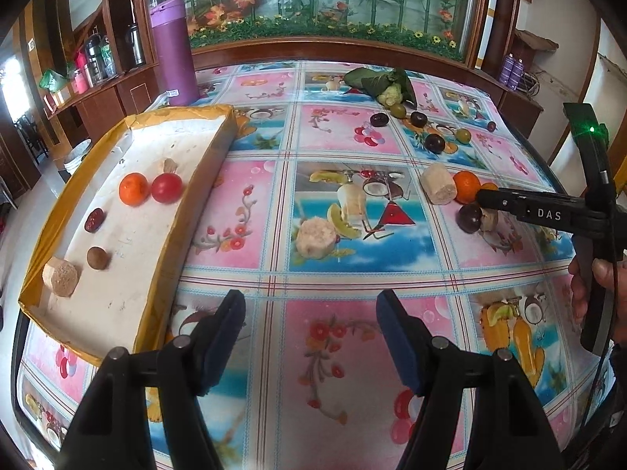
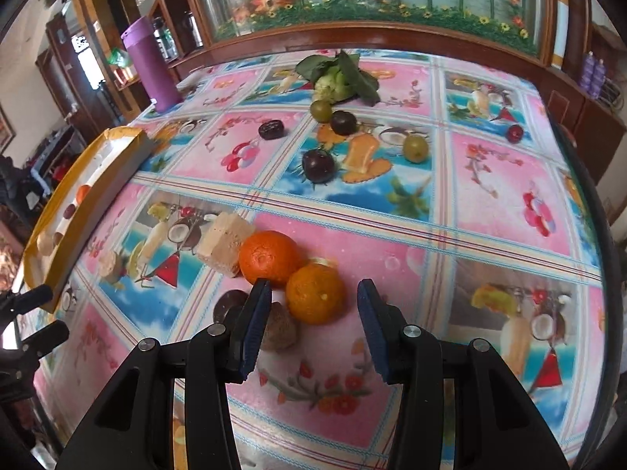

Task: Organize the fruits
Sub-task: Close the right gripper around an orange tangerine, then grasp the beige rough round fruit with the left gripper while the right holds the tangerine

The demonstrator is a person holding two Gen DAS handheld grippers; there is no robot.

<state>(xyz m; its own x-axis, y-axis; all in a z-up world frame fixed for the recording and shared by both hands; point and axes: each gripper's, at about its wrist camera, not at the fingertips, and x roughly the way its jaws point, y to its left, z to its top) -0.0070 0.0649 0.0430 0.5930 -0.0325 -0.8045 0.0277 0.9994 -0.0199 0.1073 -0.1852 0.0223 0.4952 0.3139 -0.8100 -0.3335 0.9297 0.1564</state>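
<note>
The right gripper [image 2: 314,301] is wide open around the yellow-orange tangerine [image 2: 316,293], perhaps not touching it; the left gripper [image 1: 310,315] is wide open above the table [image 1: 352,282].

Glossy plastic tablecloth [image 1: 345,282], smooth, printed with fruit. Matt white foam tray [image 1: 117,243] with shiny yellow tape round the rim. Oranges [image 2: 270,256] with pebbled, slightly waxy peel; dark plums [image 2: 318,164] smooth and shiny; green grapes [image 2: 416,148] glossy. Pale cut chunks [image 2: 225,241] rough, fibrous, matt. Smooth glossy tomato [image 1: 166,188]; wrinkled date [image 1: 94,220]. Matt black plastic left gripper [image 1: 309,337] and right gripper [image 2: 313,325], blue rubbery pads [image 2: 256,325], metal pivot pins. Smooth purple plastic flask [image 1: 174,51]. Polished dark wood cabinet [image 1: 333,49] with glass front.
</note>
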